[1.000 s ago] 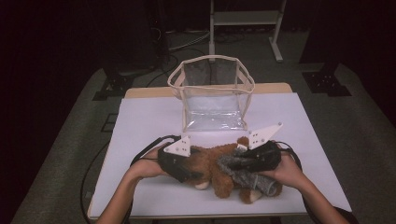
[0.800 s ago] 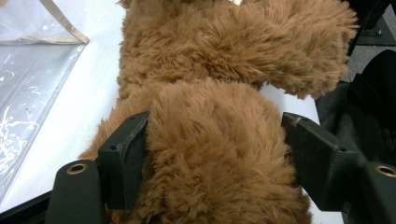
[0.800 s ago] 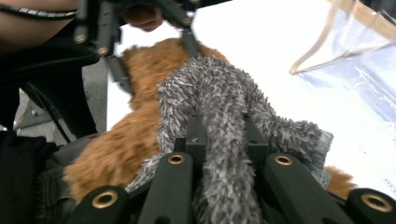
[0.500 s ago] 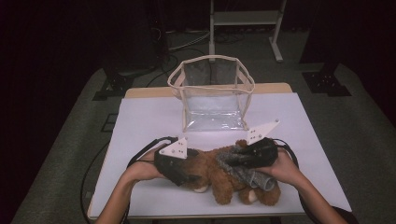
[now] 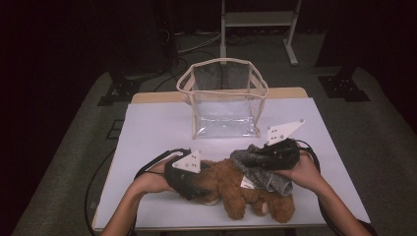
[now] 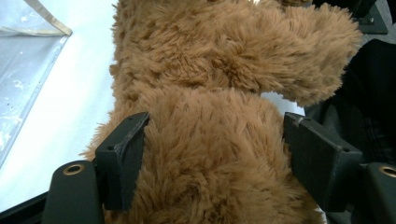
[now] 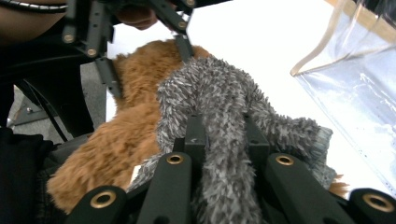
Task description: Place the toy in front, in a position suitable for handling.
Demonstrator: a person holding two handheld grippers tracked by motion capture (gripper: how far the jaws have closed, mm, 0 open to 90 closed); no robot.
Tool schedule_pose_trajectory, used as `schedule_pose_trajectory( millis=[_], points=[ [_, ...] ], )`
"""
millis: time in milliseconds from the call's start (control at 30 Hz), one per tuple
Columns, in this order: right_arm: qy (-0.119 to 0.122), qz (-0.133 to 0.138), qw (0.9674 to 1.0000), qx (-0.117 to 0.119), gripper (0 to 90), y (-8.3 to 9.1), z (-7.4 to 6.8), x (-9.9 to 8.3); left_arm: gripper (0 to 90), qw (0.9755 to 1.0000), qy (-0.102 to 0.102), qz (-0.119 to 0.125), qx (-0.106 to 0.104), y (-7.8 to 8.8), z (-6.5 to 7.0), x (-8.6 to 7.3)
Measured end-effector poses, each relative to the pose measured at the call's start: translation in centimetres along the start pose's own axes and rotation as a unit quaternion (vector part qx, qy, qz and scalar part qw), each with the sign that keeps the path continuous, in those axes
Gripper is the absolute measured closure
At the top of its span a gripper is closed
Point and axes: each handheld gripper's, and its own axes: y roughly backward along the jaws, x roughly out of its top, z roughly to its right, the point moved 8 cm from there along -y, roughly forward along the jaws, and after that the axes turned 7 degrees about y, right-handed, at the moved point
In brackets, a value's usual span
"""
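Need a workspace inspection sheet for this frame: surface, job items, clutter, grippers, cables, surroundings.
Surface: white table top, bare around the items.
Job's things: brown plush toy lying at the near edge; grey fuzzy garment draped over it; clear bag standing open behind.
Clutter: nothing seen.
Grippers: left gripper jaws flank the plush's body, fur filling the gap, and have just been closing; right gripper shut on the grey garment.
Cables: black cable trails from the left gripper.
Surroundings: dark room, grey floor, metal stand behind.
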Motion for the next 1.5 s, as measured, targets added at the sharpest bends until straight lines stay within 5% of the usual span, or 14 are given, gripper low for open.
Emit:
schedule_pose_trajectory(
  millis=[133, 300, 433, 667, 800, 1100, 1400, 1500],
  points=[
    [-0.008, -0.015, 0.9998, 0.012, 76.6, -1.4, -0.3, -1.1, 24.6, 1.0, 0.002, -0.001, 0.001, 0.0, -0.1, 0.3],
    [-0.006, -0.003, 0.9997, 0.025, 77.1, -1.8, -1.8, -1.9, 23.0, 0.9997, 0.009, 0.018, 0.01, 0.1, -0.7, 1.7],
    [0.002, -0.001, 0.9996, 0.028, 77.0, -1.4, -3.0, -2.1, 24.3, 0.9999, 0.006, -0.01, -0.008, -1.2, -0.4, 1.5],
    [0.022, 0.01, 0.9997, -0.005, 76.5, 0.5, -2.2, -0.6, 26.5, 0.9998, 0.002, -0.014, -0.015, -1.4, 0.3, 0.9],
    [0.008, 0.01, 0.9999, 0.006, 76.6, -0.2, -2.1, -1.6, 26.2, 0.9998, 0.001, -0.016, -0.014, -1.3, 0.3, 1.1],
    [0.002, 0.021, 0.9986, 0.048, 77.2, -0.7, -4.3, -3.1, 19.0, 0.9996, 0.0, -0.015, -0.025, -2.4, -0.3, 3.1],
    [-0.002, 0.03, 0.9979, 0.057, 77.1, -0.6, -4.5, -3.4, 11.1, 0.9971, 0.005, -0.059, -0.048, -4.6, 0.0, 2.9],
    [0.001, 0.026, 0.9978, 0.061, 77.0, -0.7, -4.6, -3.3, 13.9, 0.9942, 0.005, -0.093, -0.053, -5.4, 0.4, 2.7]
  ],
)
